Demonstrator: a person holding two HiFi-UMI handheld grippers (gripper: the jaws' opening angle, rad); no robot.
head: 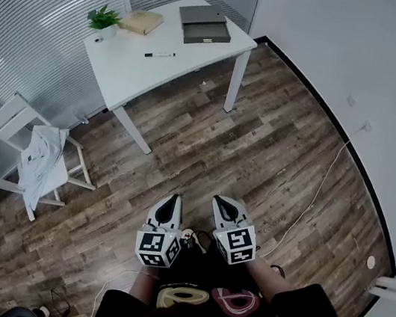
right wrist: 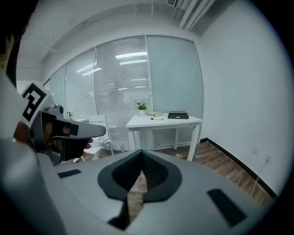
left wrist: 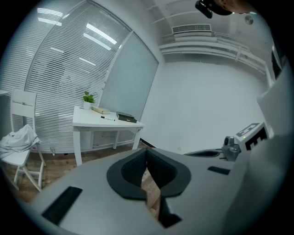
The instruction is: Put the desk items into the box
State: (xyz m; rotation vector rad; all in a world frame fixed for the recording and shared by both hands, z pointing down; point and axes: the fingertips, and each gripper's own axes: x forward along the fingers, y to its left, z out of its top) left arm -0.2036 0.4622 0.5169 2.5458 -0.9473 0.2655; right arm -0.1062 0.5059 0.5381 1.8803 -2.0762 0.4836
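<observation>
Hard to see: we cannot tell what is in the box (head: pixel 204 26); it is too small in every view.
Box: dark, on the right end of the desk (head: pixel 123 68).
Desk items: the plant (head: pixel 103 20), book (head: pixel 141 22) and pen (head: pixel 160 55) sit on the desk, outside the box.
Left gripper (head: pixel 173 197): jaws pressed together, nothing between them.
Right gripper (head: pixel 223 201): jaws pressed together, nothing between them.
Where: we hold both low by our body, well apart from the desk.

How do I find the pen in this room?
Look at the white table by the blinds. The pen lies alone on its bare part, nearer us than the plant, tan book and dark box. It is the only thin stick there.
</observation>
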